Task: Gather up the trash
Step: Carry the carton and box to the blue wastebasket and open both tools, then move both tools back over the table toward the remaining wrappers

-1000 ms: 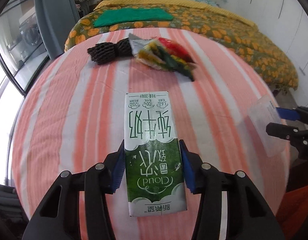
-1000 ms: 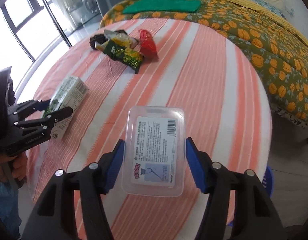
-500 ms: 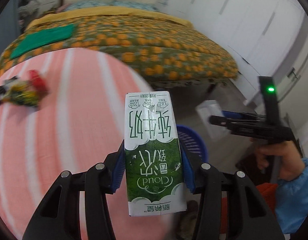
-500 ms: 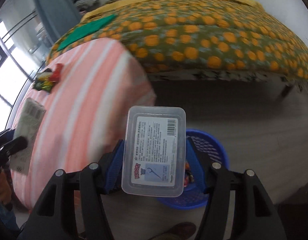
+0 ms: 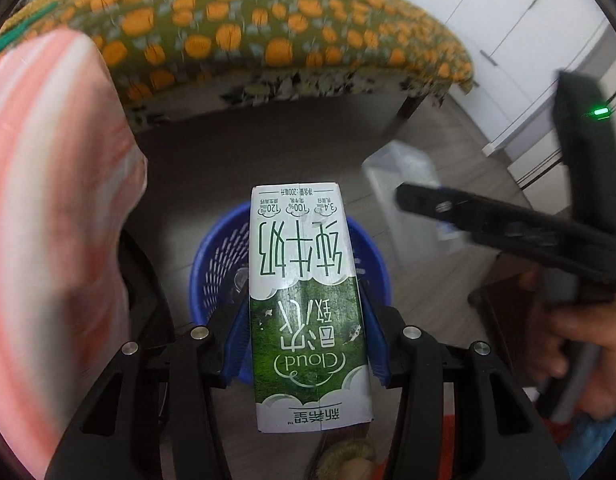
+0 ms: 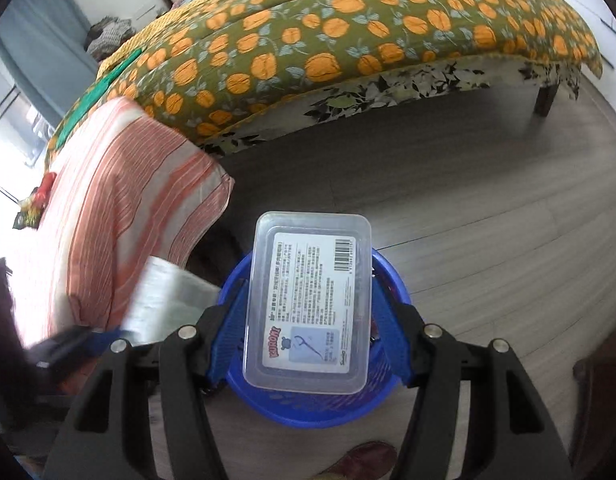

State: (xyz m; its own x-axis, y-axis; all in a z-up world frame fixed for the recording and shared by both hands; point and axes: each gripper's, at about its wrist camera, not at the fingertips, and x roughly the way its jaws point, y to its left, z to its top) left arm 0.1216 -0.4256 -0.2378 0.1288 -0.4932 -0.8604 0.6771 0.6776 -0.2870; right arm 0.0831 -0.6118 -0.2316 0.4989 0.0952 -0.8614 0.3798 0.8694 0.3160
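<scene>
My left gripper (image 5: pixel 305 320) is shut on a green and white milk carton (image 5: pixel 303 300), held over a blue mesh basket (image 5: pixel 215 272) on the floor. My right gripper (image 6: pixel 308 312) is shut on a clear plastic box (image 6: pixel 308 304) with a printed label, directly above the same blue basket (image 6: pixel 308 408). In the left wrist view the right gripper (image 5: pixel 440 208) comes in from the right, a hand (image 5: pixel 580 360) behind it, with the clear box (image 5: pixel 404 176) blurred. In the right wrist view the carton (image 6: pixel 163 300) and the left gripper's fingers (image 6: pixel 67 346) show blurred at the left.
A table with a pink striped cloth (image 6: pixel 119 200) stands left of the basket, with a few wrappers (image 6: pixel 37 200) at its far end. A bed with an orange-patterned cover (image 6: pixel 348 32) lies behind. White cupboard doors (image 5: pixel 520 20) stand at the right. A shoe (image 6: pixel 364 460) is near the basket.
Both grippers have swung from over the striped table, off its edge and down to above the blue basket, each still holding its item. They are closer together now.
</scene>
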